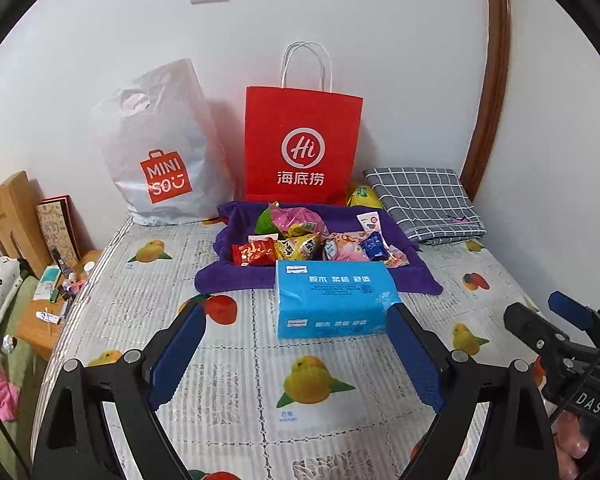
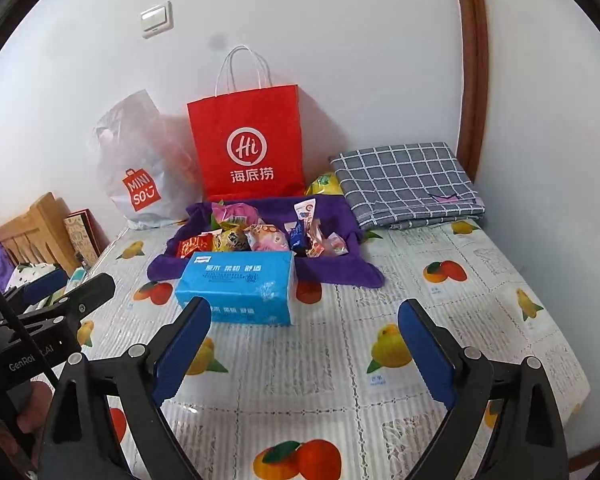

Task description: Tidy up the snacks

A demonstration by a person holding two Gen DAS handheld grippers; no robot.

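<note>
- Left gripper and right gripper both stood wide open, holding nothing.
- Heap of bright wrapped snacks lay on the purple towel, ahead of both, beyond the blue tissue pack.
- Best approach: reach over the pack, pinch one packet at a time.

Two fisheye views look forward and down across a fruit-print table toward the back wall; the left wrist view sits left, the right wrist view right; both share the blue tissue pack, snacks and bags near the table's far edge.
</note>
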